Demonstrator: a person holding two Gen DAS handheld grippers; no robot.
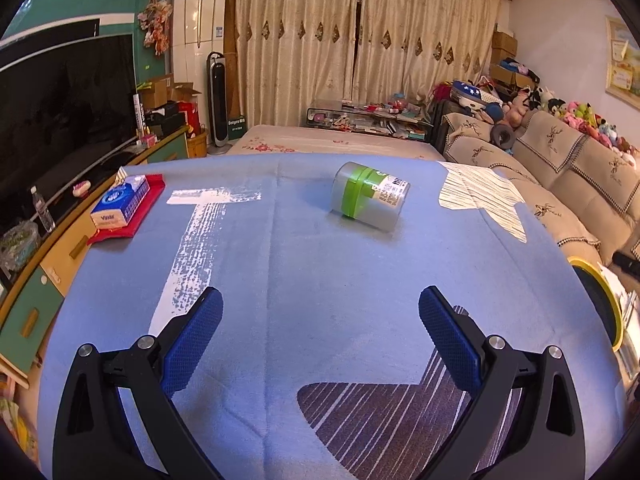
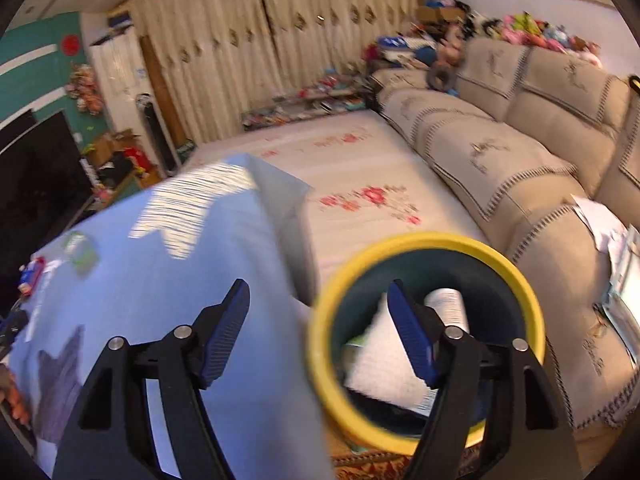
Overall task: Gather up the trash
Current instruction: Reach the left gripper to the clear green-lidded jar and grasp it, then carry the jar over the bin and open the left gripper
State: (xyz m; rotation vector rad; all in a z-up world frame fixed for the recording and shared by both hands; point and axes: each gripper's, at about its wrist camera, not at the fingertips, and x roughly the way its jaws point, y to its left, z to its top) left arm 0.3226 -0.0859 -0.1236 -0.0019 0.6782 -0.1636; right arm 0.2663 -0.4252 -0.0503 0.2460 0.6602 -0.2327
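Note:
A clear plastic jar (image 1: 370, 196) with a green band and a label lies on its side on the blue tablecloth (image 1: 280, 264), well ahead of my left gripper (image 1: 320, 294), which is open and holds nothing. In the right wrist view the same jar (image 2: 82, 252) shows blurred at the far left. My right gripper (image 2: 317, 286) is open and empty, straddling the table's edge and the yellow-rimmed bin (image 2: 424, 240). White crumpled paper (image 2: 384, 352) and a white cylinder (image 2: 446, 304) lie inside the bin.
A blue tissue pack (image 1: 120, 200) rests on a red cloth (image 1: 138, 220) at the table's left. The bin's rim (image 1: 600, 300) sits off the table's right edge. A beige sofa (image 2: 520, 168) stands to the right, with a floral-covered surface (image 2: 360, 184) beyond the table. A hand (image 2: 14, 400) shows at lower left.

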